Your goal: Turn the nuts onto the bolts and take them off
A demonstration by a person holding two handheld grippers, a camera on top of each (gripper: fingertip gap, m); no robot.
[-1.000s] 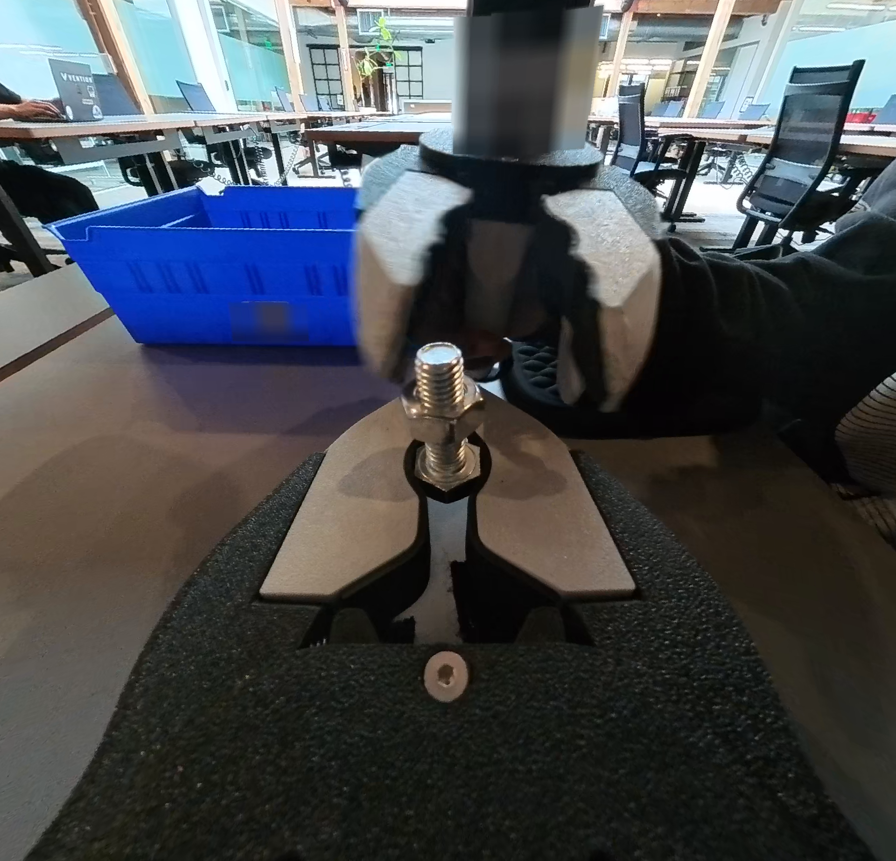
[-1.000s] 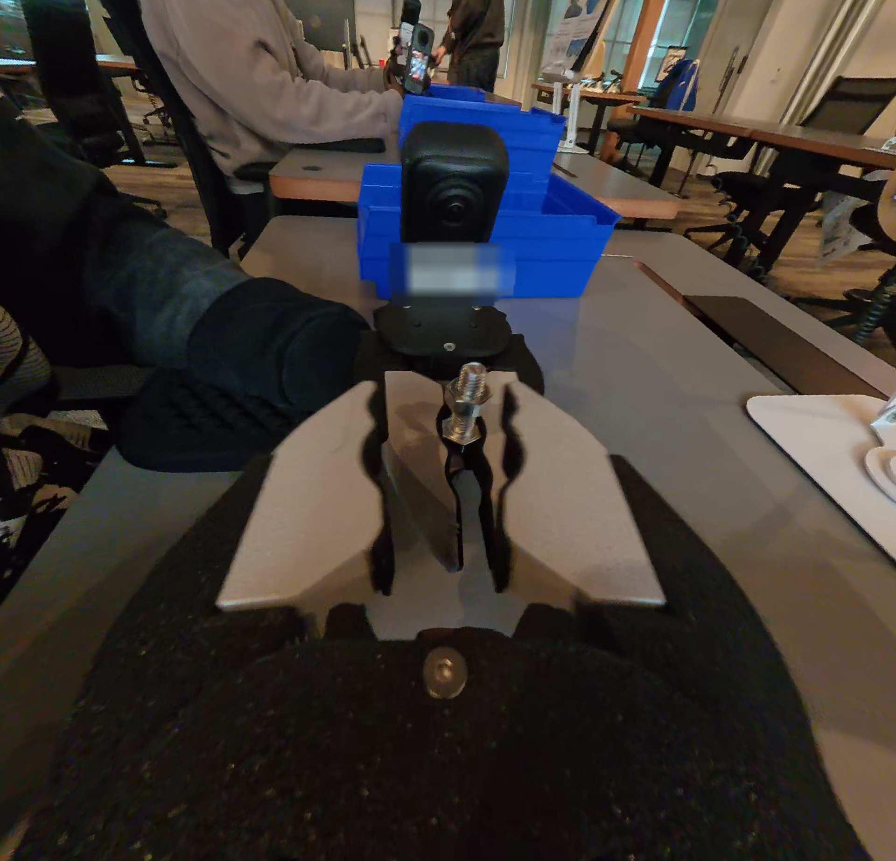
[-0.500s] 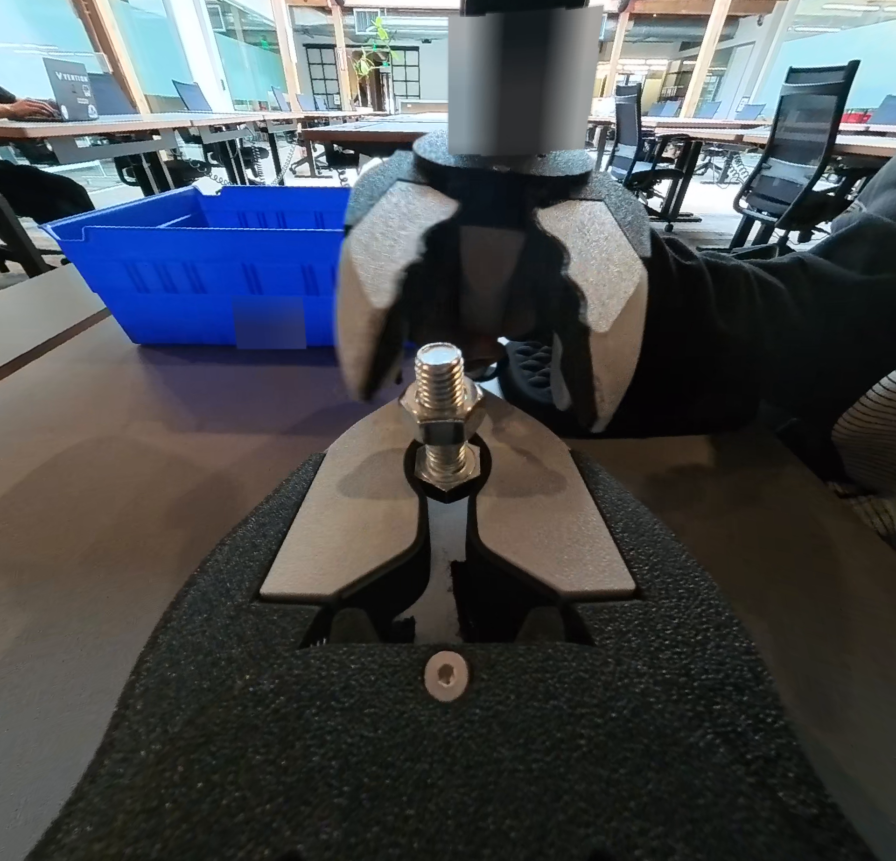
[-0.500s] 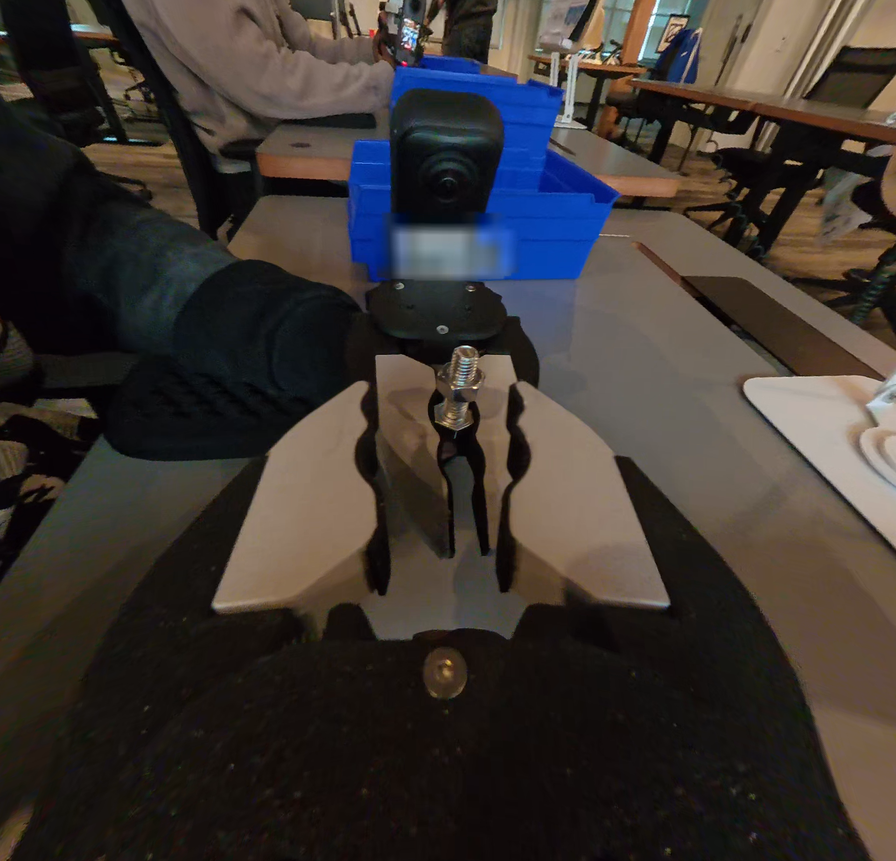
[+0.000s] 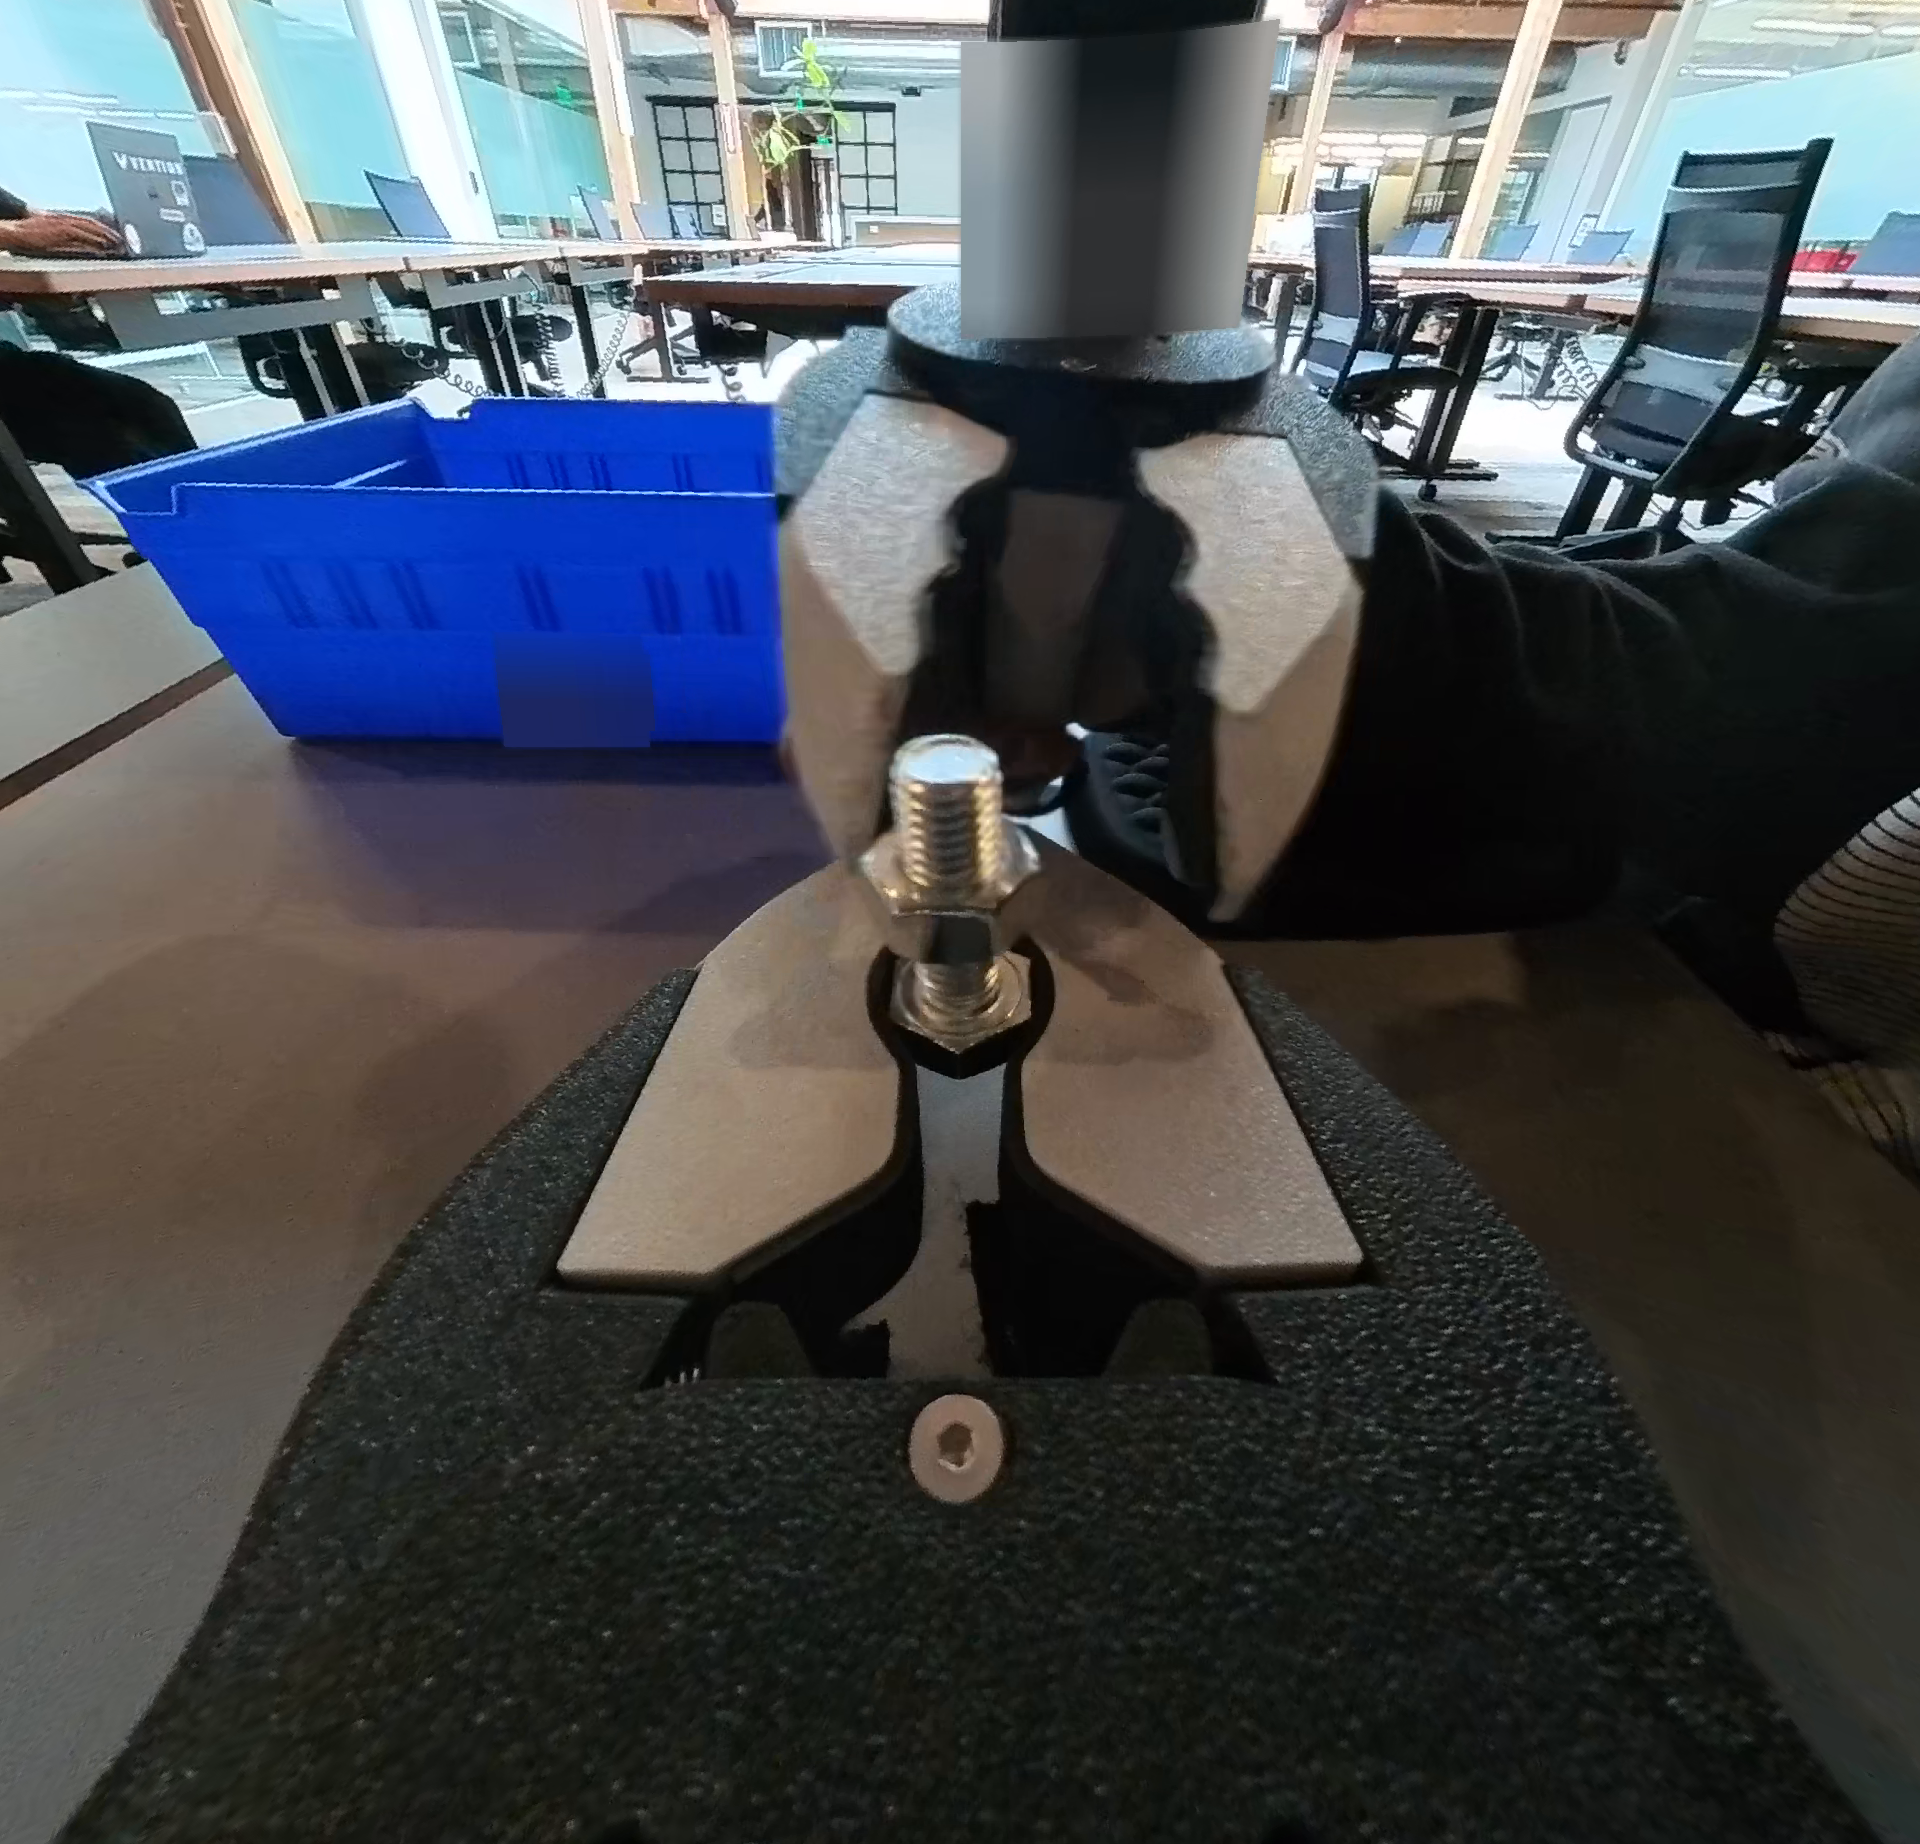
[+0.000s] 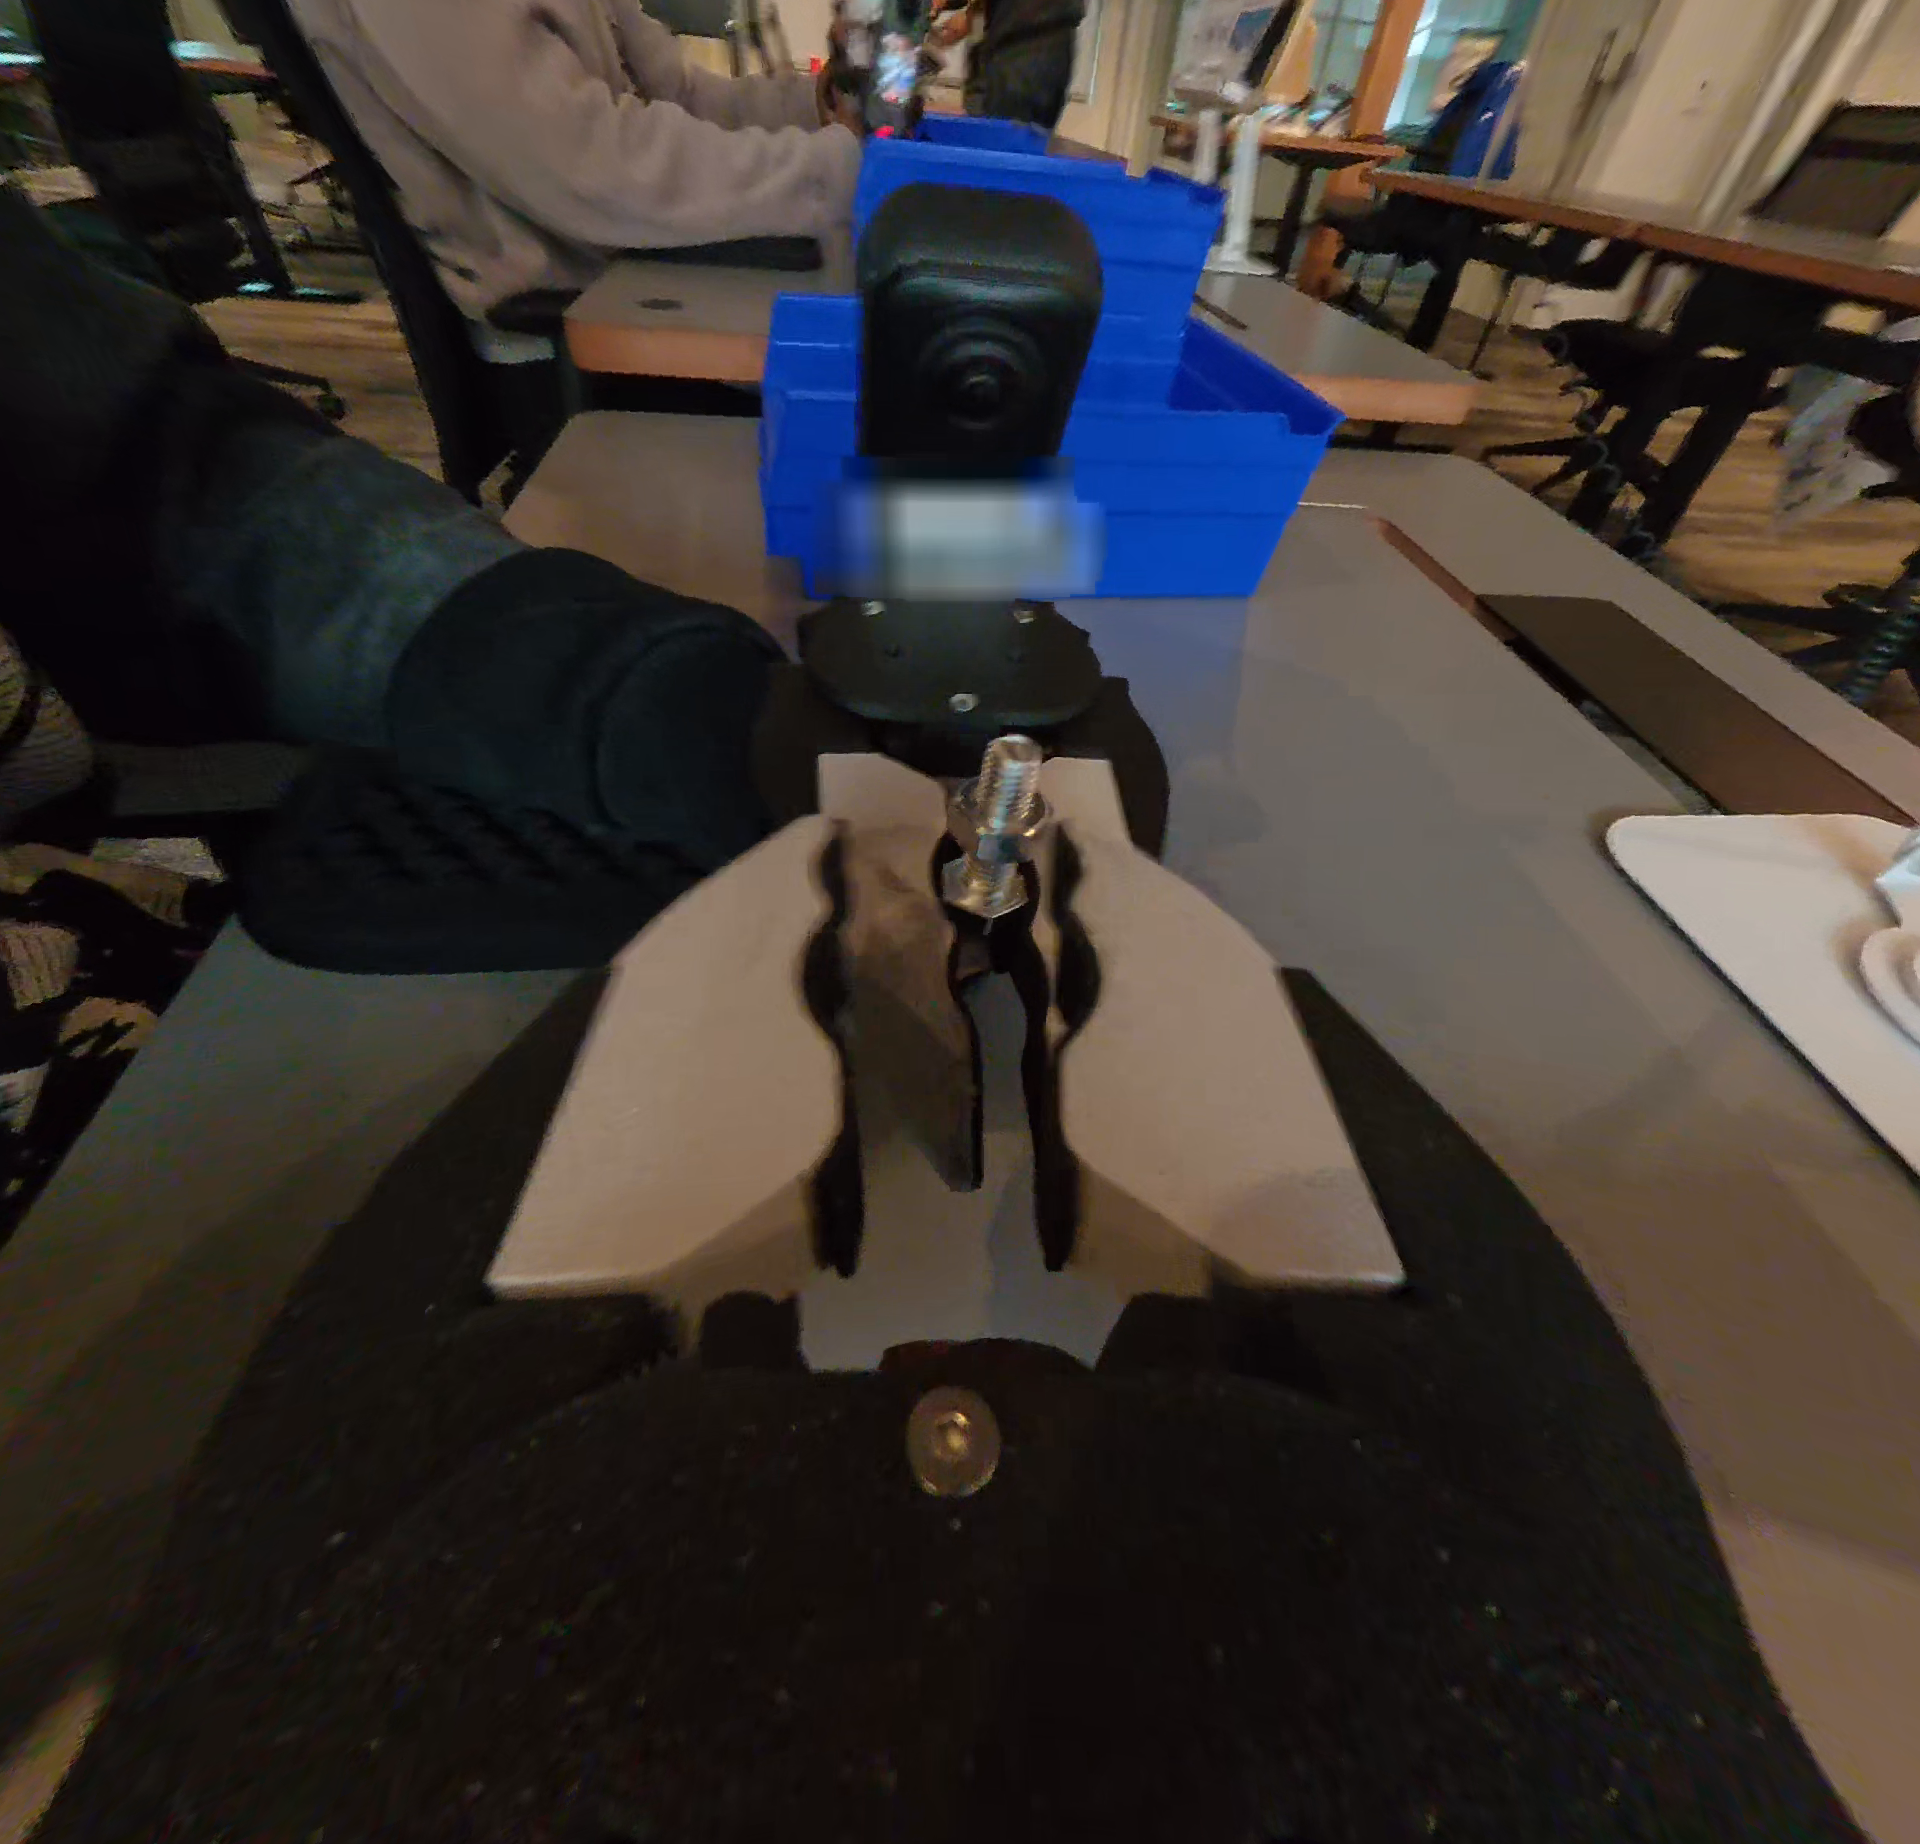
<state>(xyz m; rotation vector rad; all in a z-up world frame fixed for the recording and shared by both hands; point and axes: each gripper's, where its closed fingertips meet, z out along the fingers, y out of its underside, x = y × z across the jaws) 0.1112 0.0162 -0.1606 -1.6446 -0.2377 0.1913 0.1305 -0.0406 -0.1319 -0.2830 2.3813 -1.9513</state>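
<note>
A silver bolt (image 5: 945,807) stands upright with a hex nut (image 5: 948,885) partway down its thread. My left gripper (image 5: 961,1005) is shut on the bolt's head and holds it above the grey table (image 5: 312,1015). My right gripper (image 5: 1049,818) faces it from the far side, open, with its jaws level with the nut. In the right wrist view the right gripper (image 6: 951,849) has one finger on each side of the nut (image 6: 995,820). That view is blurred, so I cannot tell if they touch. The left gripper (image 6: 977,927) holds the bolt (image 6: 1010,764) just beyond.
A blue bin (image 5: 468,589) stands on the table behind the grippers, also in the right wrist view (image 6: 1195,485). A white tray (image 6: 1766,921) lies at the right edge. A person in a beige top (image 6: 540,101) sits at the neighbouring table. Office chairs (image 5: 1704,340) stand farther off. The left gripper's tips are roughly 6 cm from the right gripper's.
My right gripper has moved in toward the bolt, and its fingers now flank the nut with a slightly narrower gap. The left gripper, bolt and nut have stayed put.
</note>
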